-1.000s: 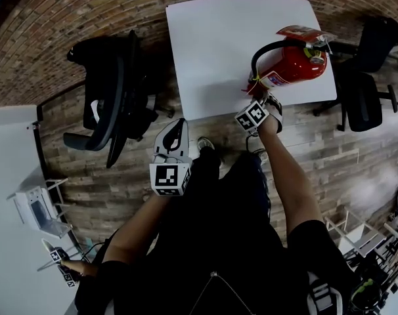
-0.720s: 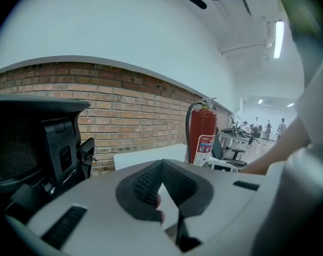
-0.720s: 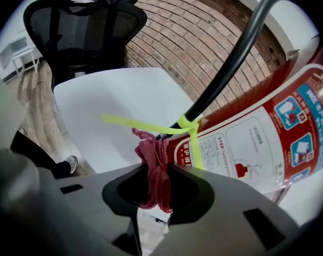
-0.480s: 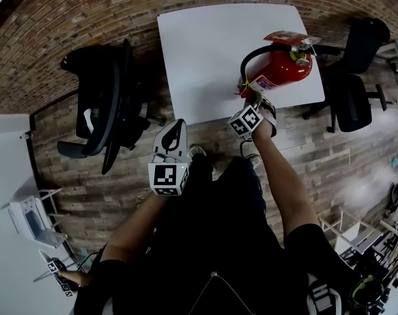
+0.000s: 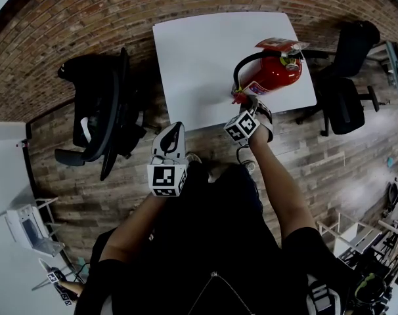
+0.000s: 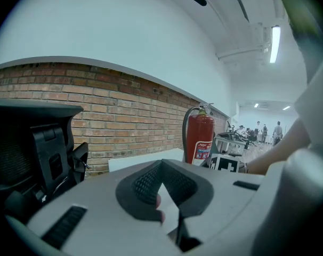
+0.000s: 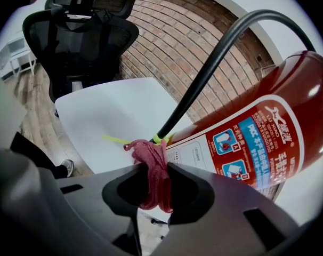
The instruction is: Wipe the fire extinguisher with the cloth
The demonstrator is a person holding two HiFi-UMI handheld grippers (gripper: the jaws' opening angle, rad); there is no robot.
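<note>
**Fire extinguisher gets its wipe-down, cloth at the cylinder's foot**

The fire extinguisher [image 5: 272, 74] stands upright on the right part of a white table [image 5: 199, 58], close to the table's near edge. A brick wall lies beyond the table. Left of the table sits a black office chair [image 5: 104, 107].

Short of the table's near edge, the left gripper [image 5: 175, 130] hangs idle. Its jaws are drawn together with nothing between them, and it is well apart from the cylinder.

At the table's near right edge, the right gripper [image 5: 246, 107] pinches a bunched red cloth [image 7: 151, 169] tightly. The free end of the cloth reaches the cylinder's lower body, beside the black hose [image 7: 215, 63] and a yellow-green tie [image 7: 116, 140]. Whether the cloth already presses on the metal cannot be told. Two more black chairs [image 5: 347, 97] stand off the table's right side.

The step in hand looks like the first strokes on the lower body. It would likely go best with the pinch kept firm and the cloth's loose end laid flat on the curve. Strokes should run along the cylinder, not push it across the table, since nothing steadies the upright body. The hose and the tie could snag the fabric, so the cloth should work around them. The idle left gripper could brace the body if it rocks.

The cylinder's white label [image 7: 247, 143] carries blue and red pictogram panels and lines of Chinese characters. They are too skewed to read with confidence. A red-and-white tag [image 5: 278, 44] hangs at the valve, and its print is too small to make out.
</note>
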